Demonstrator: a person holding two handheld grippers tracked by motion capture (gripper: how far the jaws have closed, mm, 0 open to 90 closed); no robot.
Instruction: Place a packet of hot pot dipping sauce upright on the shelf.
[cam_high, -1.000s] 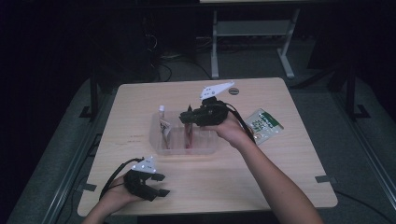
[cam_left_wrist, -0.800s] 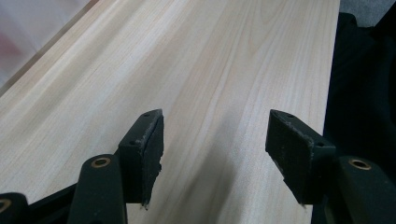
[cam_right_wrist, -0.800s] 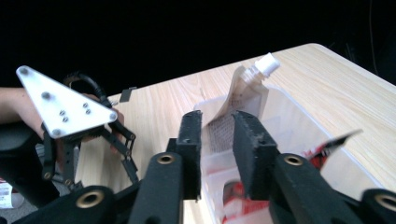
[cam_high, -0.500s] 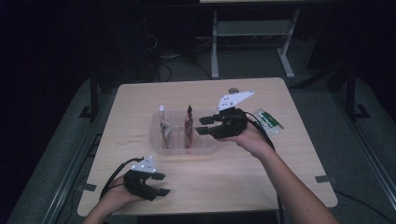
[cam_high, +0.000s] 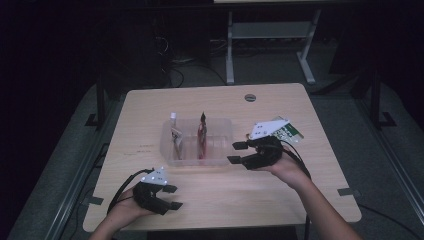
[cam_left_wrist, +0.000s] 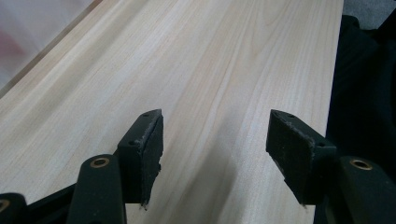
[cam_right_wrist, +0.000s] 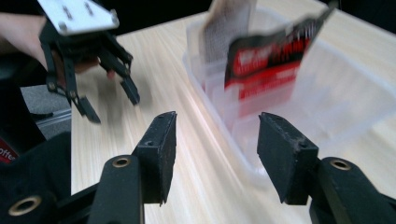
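Nothing here reads cleanly. The red and black packet standing in the clear tray carries white lettering, blurred past reading. The pale packet at its 10 o'clock bears only grey speckle. The green and white packet on the table shows print too small to make out.

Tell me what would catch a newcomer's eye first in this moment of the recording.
Probably the clear plastic bin at the middle of the wooden table, with a red and black packet standing upright in it beside a paler packet. Just right of the bin, the right gripper hovers with open, empty jaws that have just been opening. The left gripper waits open at the near left edge.
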